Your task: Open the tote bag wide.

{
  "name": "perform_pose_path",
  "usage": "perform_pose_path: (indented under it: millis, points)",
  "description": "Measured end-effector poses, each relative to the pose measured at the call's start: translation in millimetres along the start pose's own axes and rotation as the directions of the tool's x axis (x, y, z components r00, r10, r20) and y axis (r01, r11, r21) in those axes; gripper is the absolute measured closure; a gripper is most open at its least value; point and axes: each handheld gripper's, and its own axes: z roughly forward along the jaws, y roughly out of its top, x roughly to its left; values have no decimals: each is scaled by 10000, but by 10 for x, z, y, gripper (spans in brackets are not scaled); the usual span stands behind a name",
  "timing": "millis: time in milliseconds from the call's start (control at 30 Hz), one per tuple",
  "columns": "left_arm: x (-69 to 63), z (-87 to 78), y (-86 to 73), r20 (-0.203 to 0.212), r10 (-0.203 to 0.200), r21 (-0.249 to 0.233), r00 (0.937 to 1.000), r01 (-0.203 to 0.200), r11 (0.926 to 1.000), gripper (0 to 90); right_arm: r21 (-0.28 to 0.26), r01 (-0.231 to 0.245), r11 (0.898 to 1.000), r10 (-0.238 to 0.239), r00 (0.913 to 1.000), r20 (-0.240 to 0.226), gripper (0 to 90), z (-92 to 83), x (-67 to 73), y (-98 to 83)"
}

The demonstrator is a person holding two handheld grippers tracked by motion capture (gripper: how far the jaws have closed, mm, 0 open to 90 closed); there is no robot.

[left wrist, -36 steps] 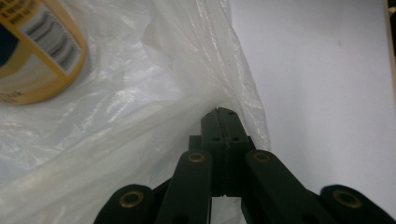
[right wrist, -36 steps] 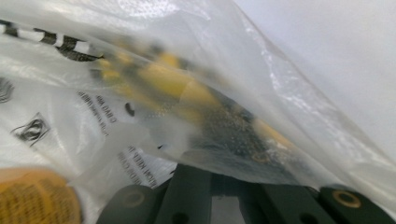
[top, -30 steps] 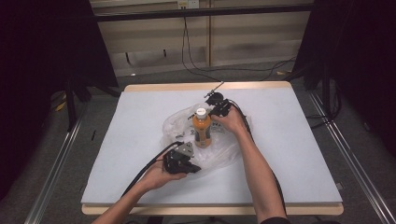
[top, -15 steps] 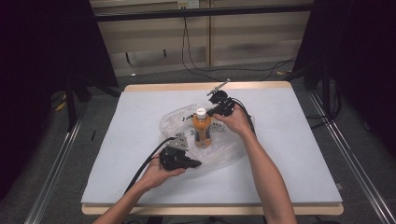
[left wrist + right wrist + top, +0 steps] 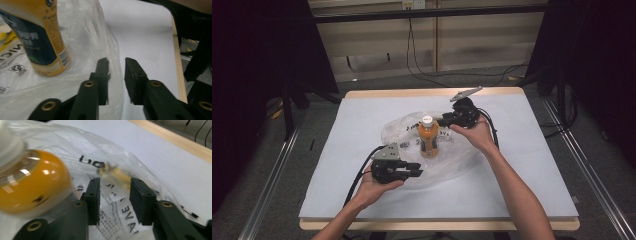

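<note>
Both hands had lifted and drawn apart from the orange plastic drink bottle with the white cap (image 5: 428, 136) since the earlier pictures, and each pair of tongs had just been opening. In the high view the left tongs (image 5: 414, 173) lay in an upturned hand at about 7 o'clock from the bottle, pointing toward 3 o'clock over the near edge of the clear, crinkled plastic bag with black print (image 5: 398, 131). Their own view showed the left tongs (image 5: 117, 64) released, the jaws parted with nothing pressed between them; bag film and bare worktop showed through the gap, and the bottle (image 5: 37, 37) stood at 10 o'clock, apart from the jaws.

The right tongs (image 5: 445, 120) hovered at about 2 o'clock from the bottle, close beside its cap and pointing toward 9 o'clock. In the right gripper view the right tongs (image 5: 114, 190) were likewise released, jaws apart, with the printed bag (image 5: 120, 215) lying behind the gap and no film gripped. The bottle's orange shoulder (image 5: 32, 187) bulged at 9 o'clock, just beside the nearer jaw; whether it touched could not be told.

The bottle stood upright on the spread bag near the middle of the pale grey worktop with the wooden edge (image 5: 522, 165).
</note>
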Motion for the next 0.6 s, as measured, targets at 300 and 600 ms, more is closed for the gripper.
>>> perform_pose_path:
  millis: [300, 600]
  points:
    - [0, -262, -10, -1101, -60, -1003, 9939, -51, 9949, 466, -1280, -280, 9914, 334, 9986, 403, 189, -420, 24, -241]
    - [-18, -467, -9, -2195, -438, -1168, 9746, 183, 9930, 188, -2286, -592, 9717, 806, 9931, 856, 26, -822, 47, -492]
